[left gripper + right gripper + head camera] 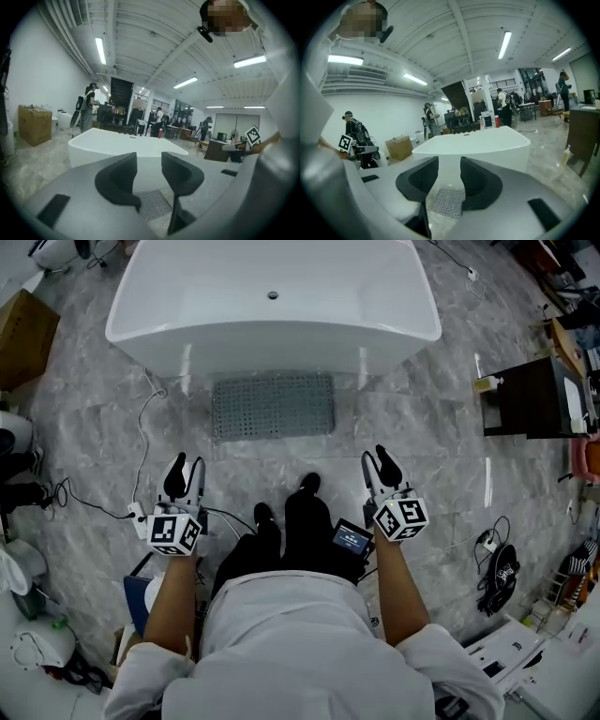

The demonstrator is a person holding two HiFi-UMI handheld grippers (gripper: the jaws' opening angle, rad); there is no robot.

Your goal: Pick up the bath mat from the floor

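Left claw (187, 467), right claw (377, 459), parted, one seemingly flat bath mat (273, 406)

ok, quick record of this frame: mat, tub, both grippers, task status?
bath mat: grey, flat on the floor, by the bathtub's near side
bathtub: white, beyond the mat
left gripper: open, empty, short of the mat
right gripper: open, empty, short of the mat
task status: mat not yet picked up
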